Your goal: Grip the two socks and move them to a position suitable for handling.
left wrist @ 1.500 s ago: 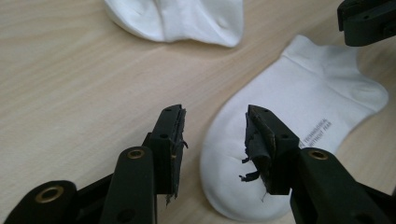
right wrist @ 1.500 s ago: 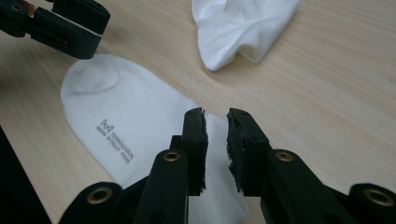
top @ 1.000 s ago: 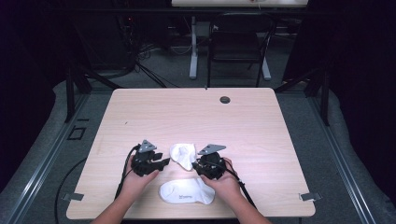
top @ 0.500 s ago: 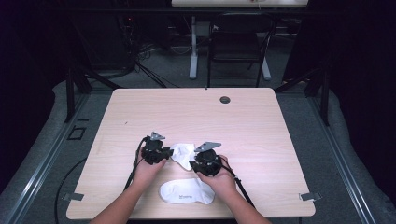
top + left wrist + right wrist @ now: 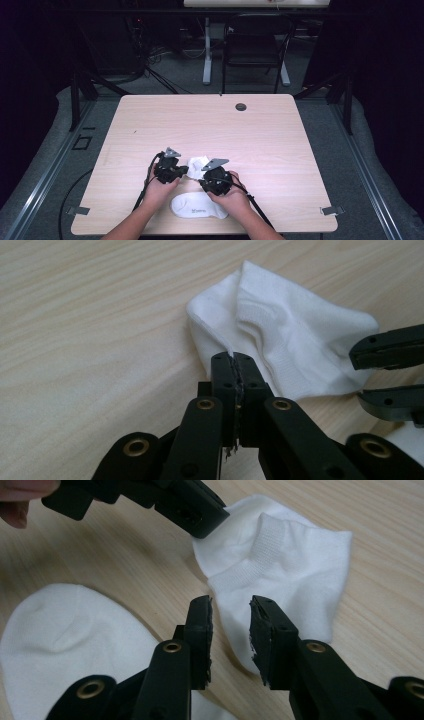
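Dark room all around, and a light wooden table [image 5: 280, 145] sits in the middle with a small black cap [image 5: 241, 106] near its far edge. Two white socks lie near the person's side. The crumpled sock [image 5: 197, 165] sits between the two grippers. The flat sock [image 5: 197, 206] lies closer to the table's front edge, just beside the person's hands. The left gripper [image 5: 234, 371] has its jaws pressed together on the edge of the crumpled sock, by the sock's folded side. The right gripper [image 5: 231, 616] has its jaws apart, with a gap between them. It hangs just over the other side of the crumpled sock and holds nothing. In the right gripper view the flat sock lies off to the left.
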